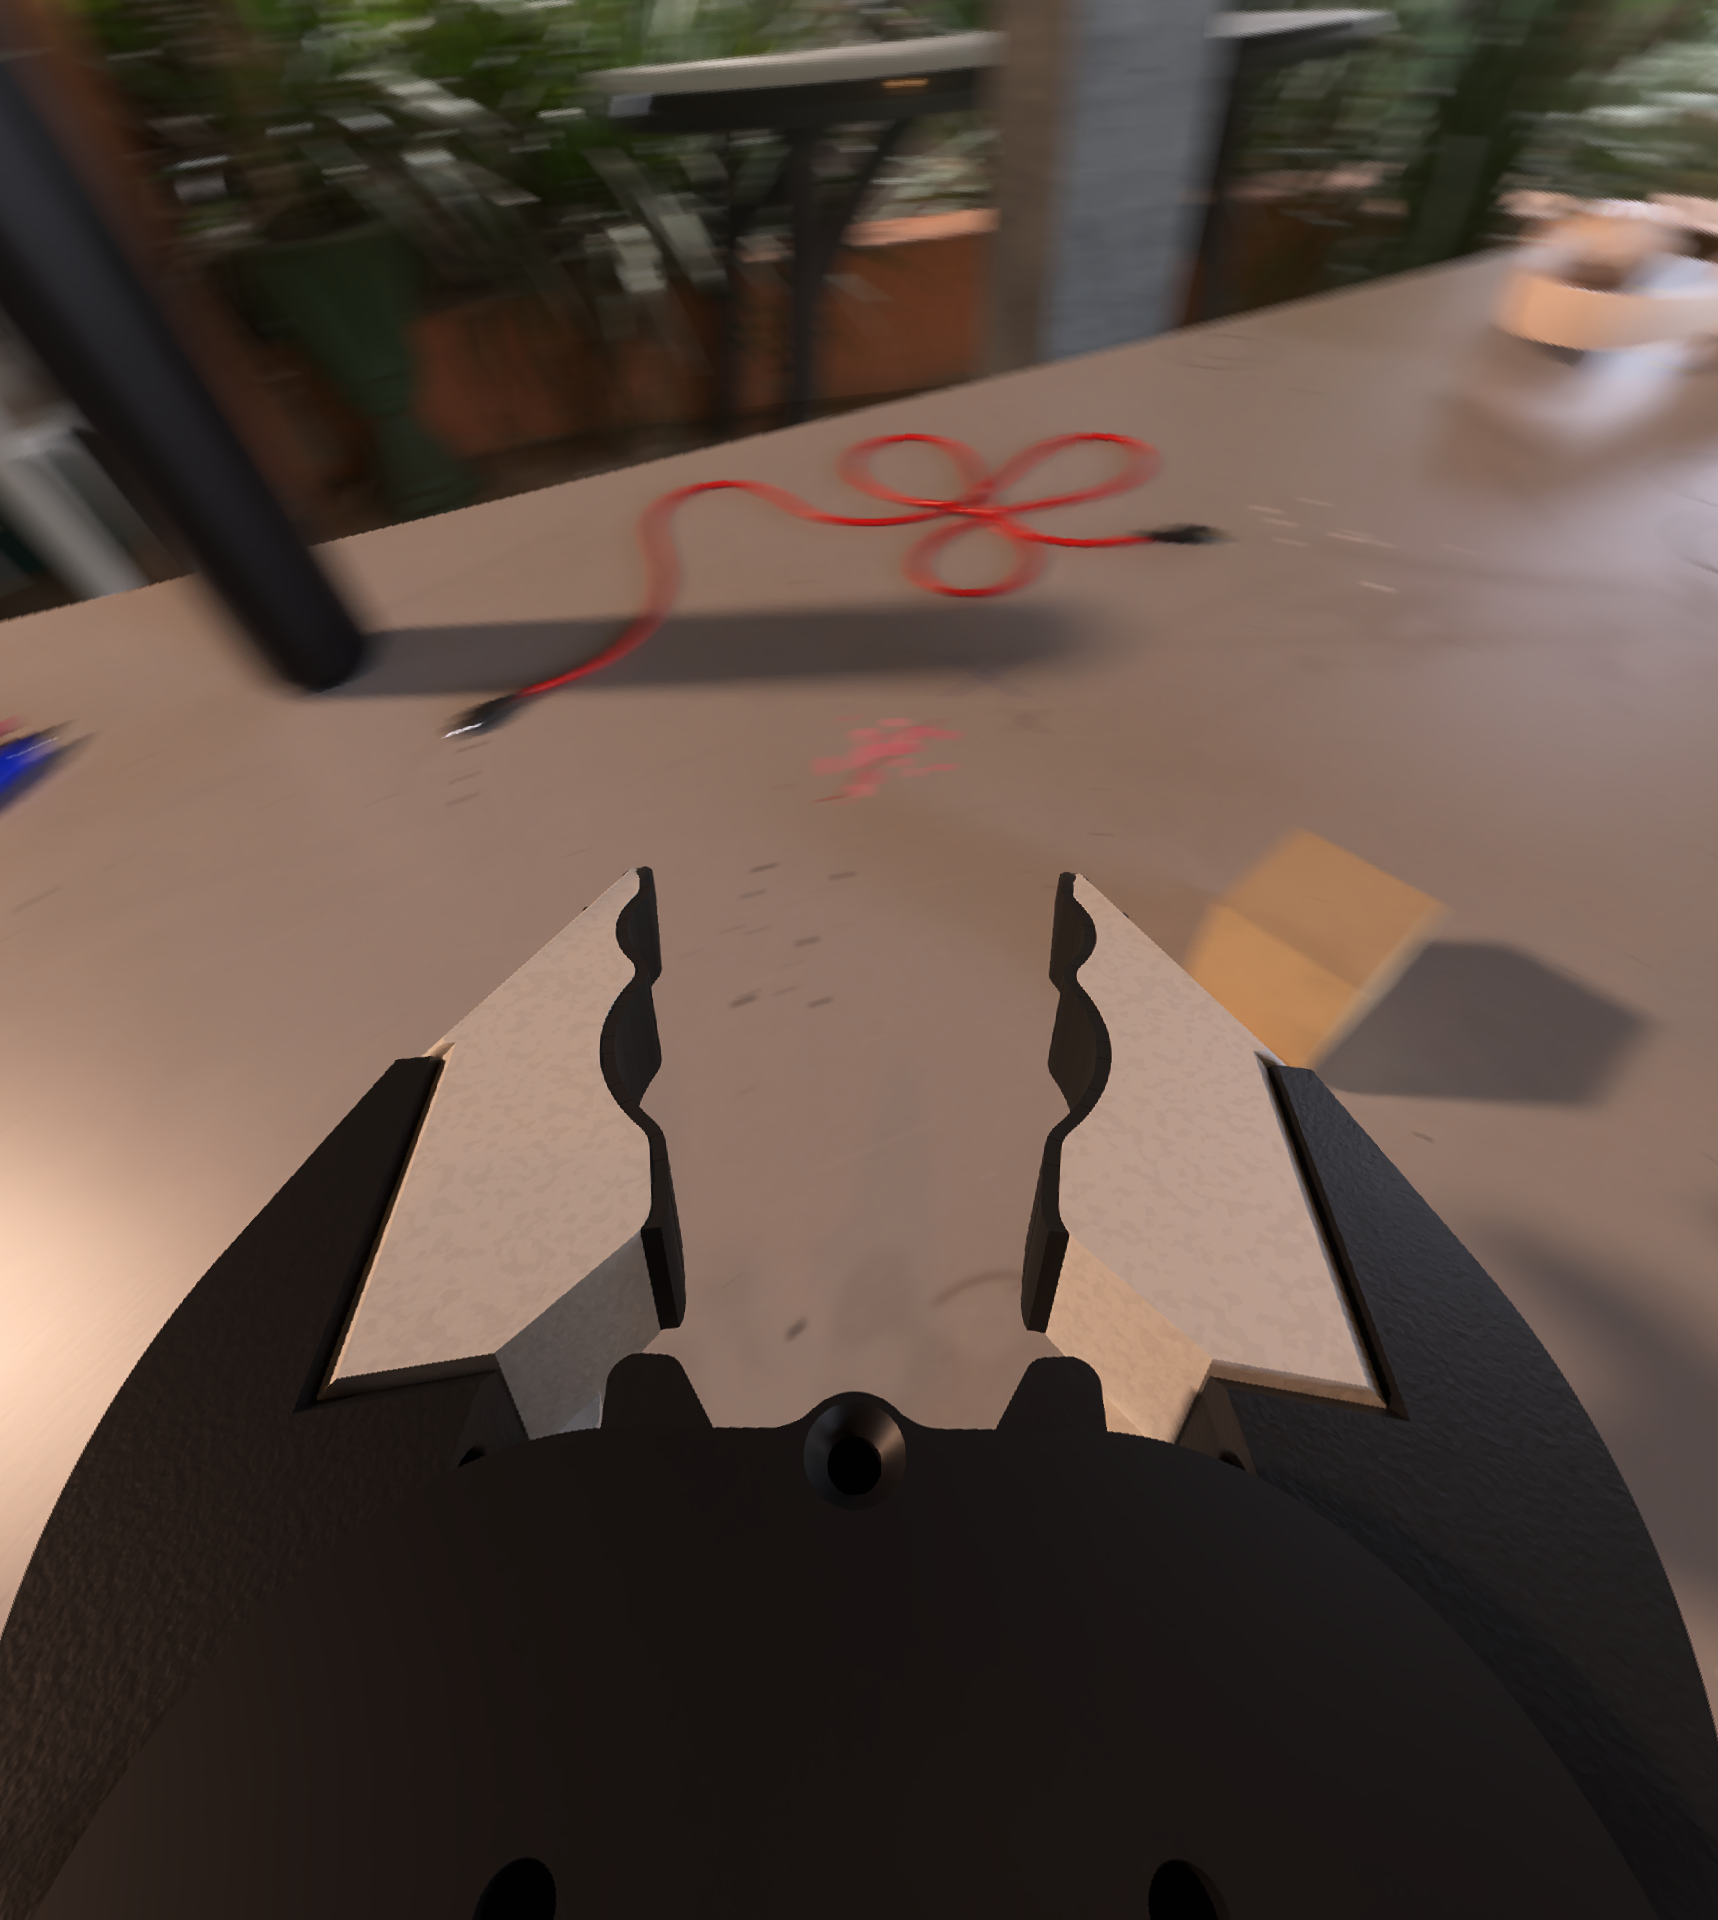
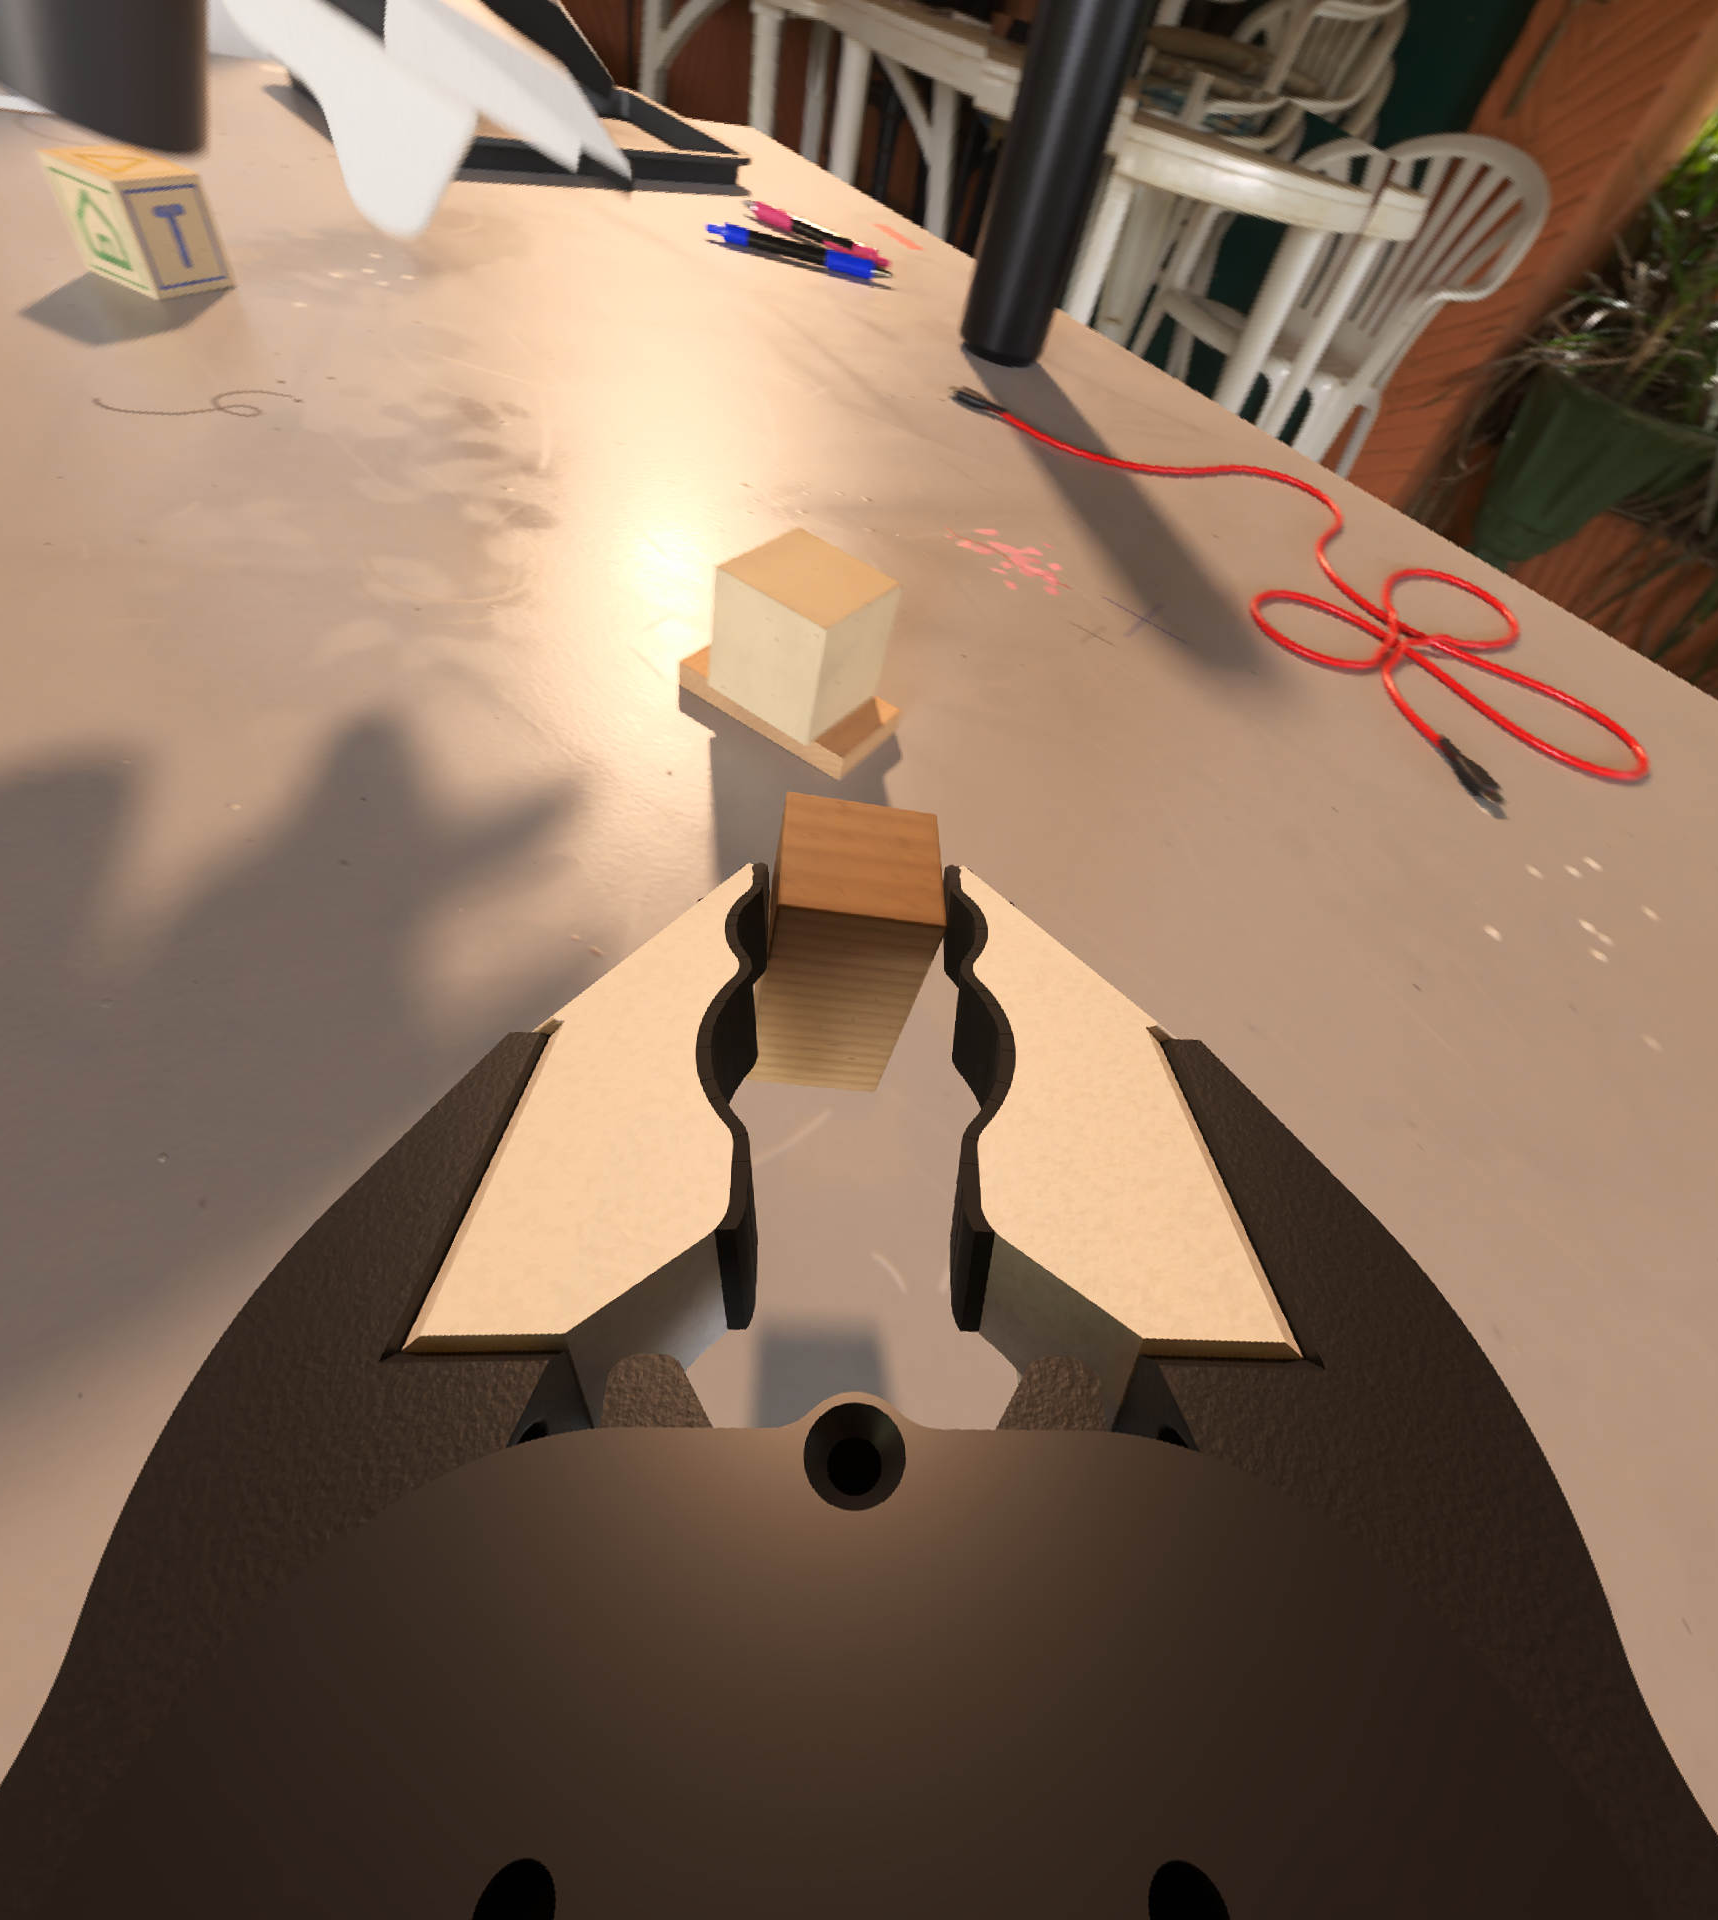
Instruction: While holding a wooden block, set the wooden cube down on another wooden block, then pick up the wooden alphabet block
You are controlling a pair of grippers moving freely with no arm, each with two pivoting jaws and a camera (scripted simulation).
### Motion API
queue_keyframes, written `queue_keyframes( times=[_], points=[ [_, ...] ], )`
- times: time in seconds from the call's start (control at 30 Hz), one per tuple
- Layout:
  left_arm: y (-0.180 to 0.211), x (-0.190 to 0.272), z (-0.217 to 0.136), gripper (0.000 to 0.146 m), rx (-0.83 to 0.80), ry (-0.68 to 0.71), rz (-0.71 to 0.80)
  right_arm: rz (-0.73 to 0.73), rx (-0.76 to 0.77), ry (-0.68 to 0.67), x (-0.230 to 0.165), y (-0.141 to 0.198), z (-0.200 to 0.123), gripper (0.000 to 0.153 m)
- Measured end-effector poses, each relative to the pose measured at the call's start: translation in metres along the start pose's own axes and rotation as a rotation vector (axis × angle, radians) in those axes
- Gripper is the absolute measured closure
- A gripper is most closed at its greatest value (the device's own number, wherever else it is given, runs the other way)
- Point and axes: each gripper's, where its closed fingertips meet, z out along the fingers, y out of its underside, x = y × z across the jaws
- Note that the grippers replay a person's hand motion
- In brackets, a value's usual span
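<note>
In the right wrist view my right gripper [image 2: 853, 878] is shut on a brown wooden block [image 2: 855, 935], held just above the table. Ahead of it a pale wooden cube [image 2: 801, 634] sits on a flat wooden block [image 2: 839, 740]. The wooden alphabet block [image 2: 136, 223] stands far left on the table. My left gripper [image 2: 439, 125] shows blurred there, above and to the right of the alphabet block. In the left wrist view my left gripper [image 1: 855, 883] is open and empty above the table, with the blurred wooden cube [image 1: 1312, 945] to its right.
A coiled red cable [image 2: 1395, 644] lies near the table's right edge and shows in the left wrist view [image 1: 948, 520]. A black pole [image 2: 1042, 177] stands on the table. Pink and blue pens [image 2: 803, 244] and a black frame [image 2: 626, 156] lie at the far side.
</note>
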Motion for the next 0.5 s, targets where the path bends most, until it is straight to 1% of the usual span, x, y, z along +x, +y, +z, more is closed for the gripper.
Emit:
queue_keyframes(
  times=[0.1,0.17,0.23,0.33,0.37,0.4,0.5],
  points=[
    [-0.003,-0.068,-0.05,0.07,0.018,-0.295,-0.118,-0.023,0.003,-0.052,-0.011,-0.006,0.014,0.119],
    [0.007,-0.108,-0.089,0.071,0.009,-0.458,-0.194,-0.039,0.005,-0.085,-0.019,-0.01,0.022,0.119],
    [0.032,-0.142,-0.124,0.071,-0.05,-0.569,-0.264,-0.055,0.005,-0.113,-0.026,-0.012,0.029,0.119],
    [0.088,-0.18,-0.167,0.071,-0.232,-0.741,-0.377,-0.075,0.003,-0.143,-0.035,-0.016,0.037,0.119],
    [0.105,-0.187,-0.176,0.071,-0.289,-0.784,-0.421,-0.081,0.002,-0.15,-0.037,-0.016,0.039,0.119],
    [0.12,-0.191,-0.182,0.07,-0.335,-0.794,-0.454,-0.088,0.002,-0.155,-0.039,-0.016,0.04,0.119],
    [0.149,-0.199,-0.188,0.071,-0.398,-0.802,-0.507,-0.102,-0.002,-0.154,-0.041,-0.016,0.041,0.119]
  ],
)
